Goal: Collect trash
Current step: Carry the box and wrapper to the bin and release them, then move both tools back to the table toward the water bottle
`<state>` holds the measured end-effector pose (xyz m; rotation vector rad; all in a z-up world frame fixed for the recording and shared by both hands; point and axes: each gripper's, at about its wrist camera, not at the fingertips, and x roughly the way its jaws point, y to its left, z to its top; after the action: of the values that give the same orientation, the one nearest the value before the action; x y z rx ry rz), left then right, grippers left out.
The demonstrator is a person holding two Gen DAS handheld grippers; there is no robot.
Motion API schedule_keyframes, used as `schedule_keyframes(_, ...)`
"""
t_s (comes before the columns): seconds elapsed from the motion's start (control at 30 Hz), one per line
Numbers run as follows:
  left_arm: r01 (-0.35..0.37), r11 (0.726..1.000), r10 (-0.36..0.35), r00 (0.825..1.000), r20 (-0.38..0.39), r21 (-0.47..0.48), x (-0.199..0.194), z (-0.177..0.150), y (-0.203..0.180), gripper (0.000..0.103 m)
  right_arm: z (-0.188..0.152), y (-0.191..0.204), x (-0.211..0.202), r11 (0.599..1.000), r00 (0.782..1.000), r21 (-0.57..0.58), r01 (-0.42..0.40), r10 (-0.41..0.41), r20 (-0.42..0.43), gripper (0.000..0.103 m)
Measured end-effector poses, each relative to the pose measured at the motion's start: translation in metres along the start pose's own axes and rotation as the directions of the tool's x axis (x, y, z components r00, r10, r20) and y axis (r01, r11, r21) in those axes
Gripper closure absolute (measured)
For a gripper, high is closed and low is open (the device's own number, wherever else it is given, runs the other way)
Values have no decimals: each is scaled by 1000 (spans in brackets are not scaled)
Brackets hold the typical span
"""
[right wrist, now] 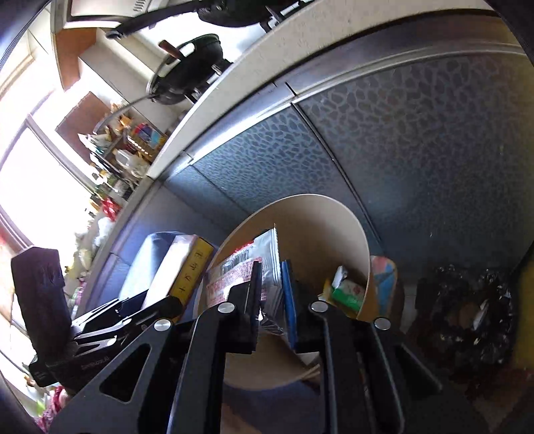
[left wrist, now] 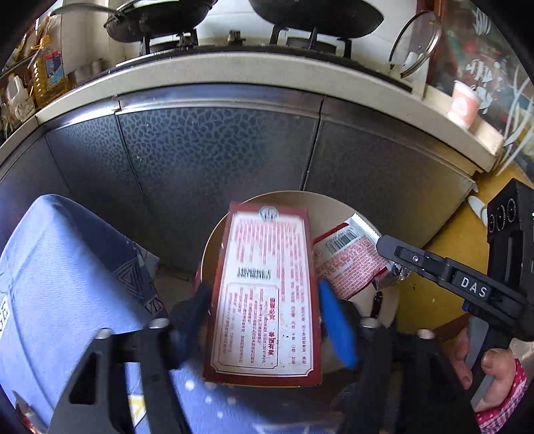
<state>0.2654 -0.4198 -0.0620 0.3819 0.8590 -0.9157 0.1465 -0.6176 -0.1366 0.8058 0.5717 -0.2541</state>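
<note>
So from where I'm standing, both grippers are parked over the round tan bin (left wrist: 333, 203) that sits on the floor against the dark cabinet doors (left wrist: 213, 150), and each one's got a piece of trash.

The left gripper (left wrist: 263, 320) is closed onto a flat red-and-white box (left wrist: 267, 287), pinching it by its long sides, printed face up. The box hangs above the near rim of the bin, so I'd guess that's just to drop it straight in. The right gripper (right wrist: 271, 297) is squeezed nearly shut on a crinkly foil packet (right wrist: 267, 263) with a barcode, held by one end, the rest dangling over the bin's right side.

Already down in the bin is a green-and-white wrapper (right wrist: 347, 290), near the right wall.

Around it: a blue padded seat (left wrist: 66, 283) just left of the bin, a black trash bag (right wrist: 467, 307) on the floor off to the right, woks (left wrist: 157, 16) on the stove up top, a glass lid (left wrist: 417, 43) leaning at the counter's right end, and a pink cup (left wrist: 464, 103) on the ledge.

Only real obstacle I can see is the two grippers crowding each other. The box is wide and covers much of the opening, so the packet could catch on it.
</note>
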Motion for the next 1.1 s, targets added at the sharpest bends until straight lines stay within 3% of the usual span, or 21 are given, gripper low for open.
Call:
schedule_keyframes(0.03,-23,1000,23,1000,6,1,2,1,0,20,1,-1,1,1000,1000,5,7,-7,14,51)
schedule_keyframes(0.13,-26,999,27,999,33,-20,-9,0,5,32,-1,2,-10,1000,998,7,-7,7,61,52)
schedule_keyframes(0.3,-7,997,16,992,124,-74,-56,-22,7,32,-15,15,-25,999,996,14,-48,47,70,52)
schedule_keyframes(0.6,-28,997,38,987,156,-65,-139,-122,7,32,-49,77,-24,985,986,-52,-164,162,-40,52)
schedule_keyframes(0.7,-45,993,63,985,162,-112,-168,-156,28,32,-65,114,-12,968,966,-75,-240,231,-113,52)
schedule_keyframes(0.8,-81,979,110,982,154,-187,-196,-192,61,32,-88,159,5,936,922,-85,-342,316,-222,52)
schedule_keyframes(0.9,-130,950,177,974,145,-286,-225,-228,101,32,-113,201,21,911,882,-98,-400,354,-311,54)
schedule_keyframes(0.97,-146,915,213,967,143,-376,-245,-252,130,32,-131,230,34,896,857,-114,-429,365,-363,55)
schedule_keyframes(1.1,-171,825,286,948,138,-539,-276,-295,179,32,-157,279,59,881,829,-132,-455,365,-423,56)
